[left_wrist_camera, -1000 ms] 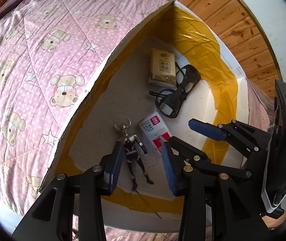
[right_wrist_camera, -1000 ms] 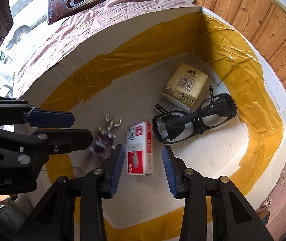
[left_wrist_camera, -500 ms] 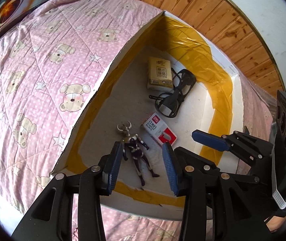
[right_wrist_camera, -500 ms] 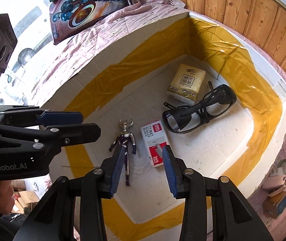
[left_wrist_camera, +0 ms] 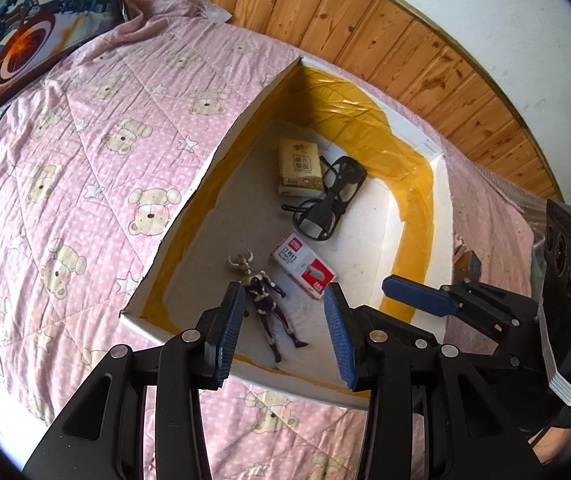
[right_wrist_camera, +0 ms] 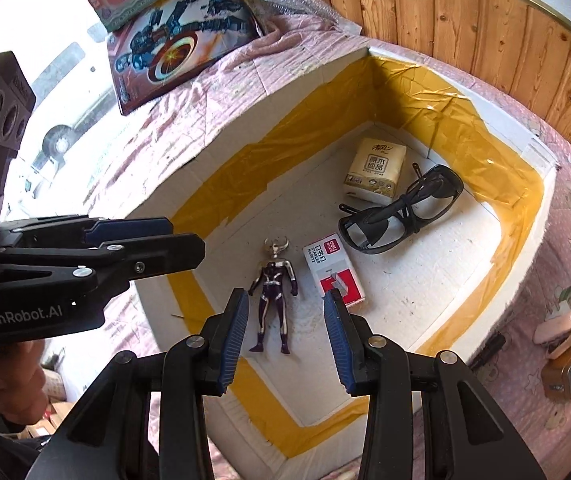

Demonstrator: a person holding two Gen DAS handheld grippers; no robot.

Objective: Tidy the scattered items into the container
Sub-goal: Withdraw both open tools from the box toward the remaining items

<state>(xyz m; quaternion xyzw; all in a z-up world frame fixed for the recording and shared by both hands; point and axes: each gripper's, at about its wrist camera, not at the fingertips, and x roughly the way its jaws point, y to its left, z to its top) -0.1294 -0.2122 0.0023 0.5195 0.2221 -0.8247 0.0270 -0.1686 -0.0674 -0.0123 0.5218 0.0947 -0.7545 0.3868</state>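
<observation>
- Two hand-held grippers are under my control: the left hand-held gripper [left_wrist_camera: 285, 332] and the right hand-held gripper [right_wrist_camera: 283, 336] both hang over the near end of the container [right_wrist_camera: 541, 184], jaws spread apart with nothing between the blue pads.
- From the right wrist view I see the left one side-on at the left edge, with a person's hand [right_wrist_camera: 5, 376] wrapped around its grip.
- Nearest to me inside the white foam container, which is lined with yellow tape, lies the toy figure [right_wrist_camera: 274, 284], flat on its back, horned head pointing away from me.
- Just beside the figure, on its right, lies the red-and-white staple box [right_wrist_camera: 333, 268], close but not touching as far as I can tell.
- Farther in sit the black glasses [right_wrist_camera: 401, 212], arms folded, lying at an angle.
- Next to the glasses, toward the far corner, is the beige tissue pack [right_wrist_camera: 375, 170]; the glasses seem to touch its edge.
- Outside the container on the right, on the pink bear-print quilt [left_wrist_camera: 85, 160], I make out a small brown box [right_wrist_camera: 565, 372] and a pale round item above it that I cannot identify.
- Beyond the container, a colourful toy box [right_wrist_camera: 181, 40] rests on the bed near the wood-panelled wall [right_wrist_camera: 485, 28].
</observation>
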